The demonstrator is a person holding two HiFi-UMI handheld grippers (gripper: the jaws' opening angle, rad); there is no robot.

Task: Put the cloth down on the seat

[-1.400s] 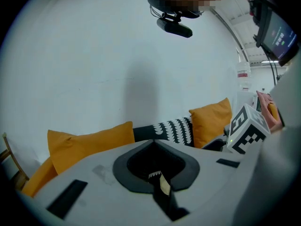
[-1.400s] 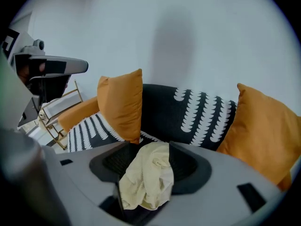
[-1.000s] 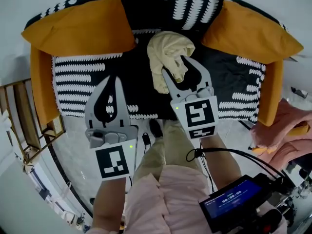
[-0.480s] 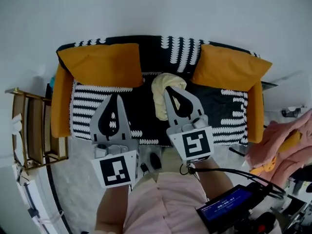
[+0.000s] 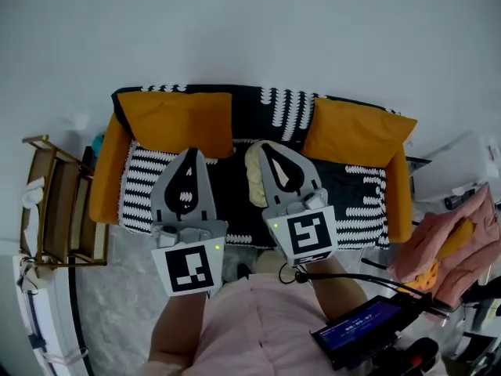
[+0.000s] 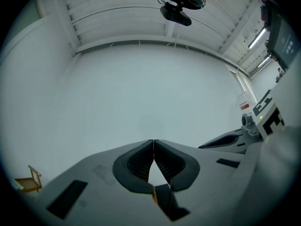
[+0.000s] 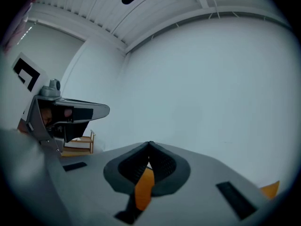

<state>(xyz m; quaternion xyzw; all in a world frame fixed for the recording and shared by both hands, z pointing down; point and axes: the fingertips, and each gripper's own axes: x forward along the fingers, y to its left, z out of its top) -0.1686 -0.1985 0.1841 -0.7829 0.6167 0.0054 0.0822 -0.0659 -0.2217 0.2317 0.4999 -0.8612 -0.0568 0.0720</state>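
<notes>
Rack (image 5: 55, 202): wooden, far left, just beside the sofa's left arm, with a thin gap between the two.
Sofa (image 5: 282, 100): black-and-white cover, orange arms; back edge at the wall (image 5: 250, 22), front edge toward the person.
Floor (image 5: 117, 280): pale strip open along the sofa's front edge, wider at the left below the rack.
Left cushion (image 5: 176, 120): orange, leaning on the backrest, its lower edge over the back of the seat.
Seat (image 5: 141, 198): striped part bare at the left end; dark middle part bare between the two grippers.
Left gripper (image 5: 192, 153): jaws pressed together tip to tip (image 6: 153, 141), nothing between them; over the seat's left half in the head view, facing only bare wall in its own view.
Cloth (image 5: 254, 180): cream, crumpled, lying on the seat mid-sofa between the two cushions; right side hidden behind the right gripper, held by neither tool.
Right gripper (image 5: 264, 147): jaws closed, tips meeting (image 7: 149, 144), no cloth between them; just beside the left gripper, bare wall ahead in its own view.
Right cushion (image 5: 352, 131): orange, tilted on the backrest, its outer corner near the right arm.
Pink pile (image 5: 454, 241): soft heap past the sofa's right arm, well apart from the cloth.
Free space: bare wall above the backrest.
</notes>
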